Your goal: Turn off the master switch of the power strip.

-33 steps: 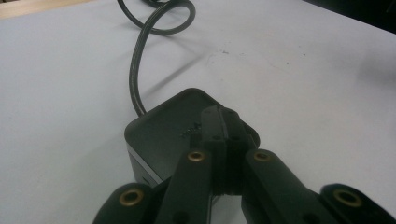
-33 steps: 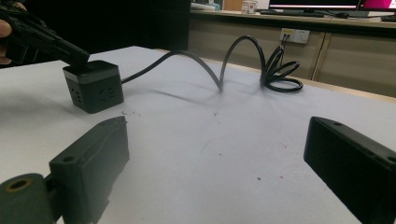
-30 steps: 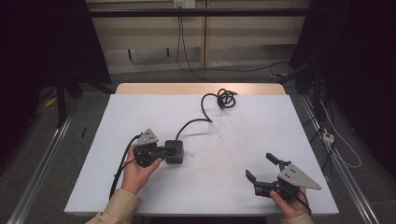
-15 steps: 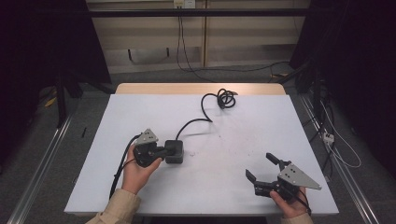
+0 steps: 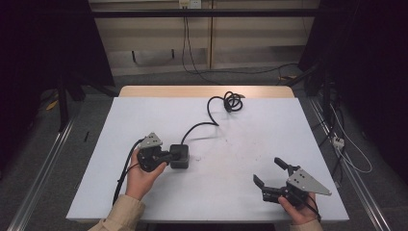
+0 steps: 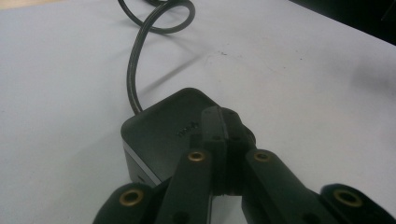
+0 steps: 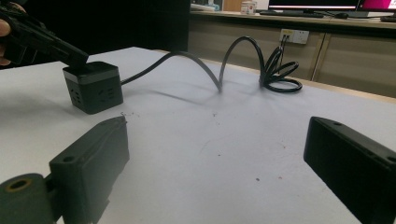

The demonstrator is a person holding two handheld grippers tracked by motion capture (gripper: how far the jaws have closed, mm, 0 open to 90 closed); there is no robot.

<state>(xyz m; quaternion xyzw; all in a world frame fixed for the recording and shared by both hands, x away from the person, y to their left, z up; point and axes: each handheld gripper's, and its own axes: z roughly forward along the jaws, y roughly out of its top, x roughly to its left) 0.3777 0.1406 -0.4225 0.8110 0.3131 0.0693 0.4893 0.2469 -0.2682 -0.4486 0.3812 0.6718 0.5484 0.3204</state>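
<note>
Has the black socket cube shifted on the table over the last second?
No. In the high view the black socket cube sits at the same spot relative to the table's front edge, with the shut left gripper resting on it.

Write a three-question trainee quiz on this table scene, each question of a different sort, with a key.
1. True or false: the left hand-held gripper has its jaws closed and its tip resting on top of the black cube socket.
2. How do the right hand-held gripper jaws stand? A open, B shut on the cord.
3. Where does the cord lie coiled?

Key: 1 true. 2 A. 3 At the far edge of the table.
</note>
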